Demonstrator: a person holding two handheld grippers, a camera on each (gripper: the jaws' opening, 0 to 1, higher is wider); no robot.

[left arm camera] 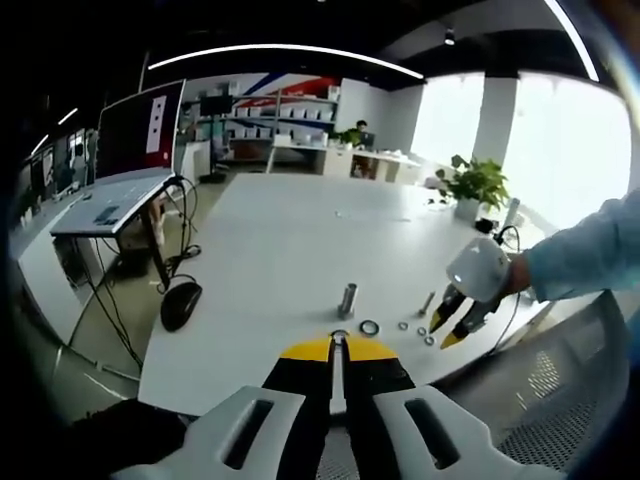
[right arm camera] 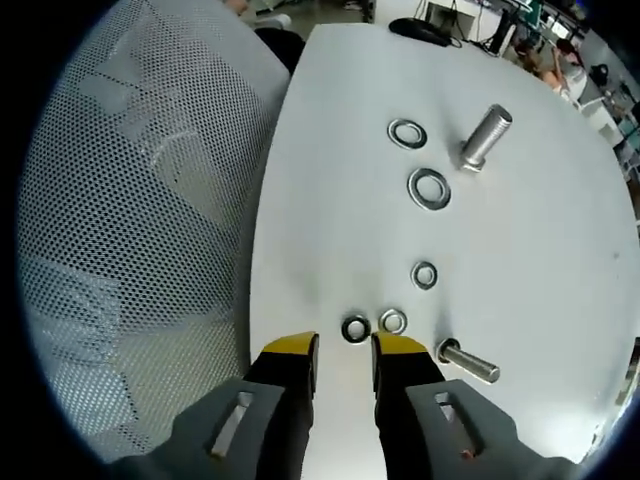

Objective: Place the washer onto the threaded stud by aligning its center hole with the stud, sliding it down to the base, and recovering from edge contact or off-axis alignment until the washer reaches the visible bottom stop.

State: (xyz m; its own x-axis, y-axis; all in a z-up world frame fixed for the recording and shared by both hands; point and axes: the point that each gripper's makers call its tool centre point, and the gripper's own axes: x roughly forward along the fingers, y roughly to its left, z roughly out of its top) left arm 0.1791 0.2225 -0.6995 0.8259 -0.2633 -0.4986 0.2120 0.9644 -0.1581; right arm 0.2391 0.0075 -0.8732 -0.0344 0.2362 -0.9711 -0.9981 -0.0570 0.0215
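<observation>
Five flat metal washers (right arm camera: 429, 189) ring a cylindrical threaded stud (right arm camera: 485, 137).

Nothing is reading as legible text in either view. The laptop screen (left arm camera: 140, 128) in the left gripper view is showing a white panel on dark red (its marks are too small to make out), and the washers (right arm camera: 429, 189) and stud (right arm camera: 486, 136) are carrying no visible markings.
</observation>
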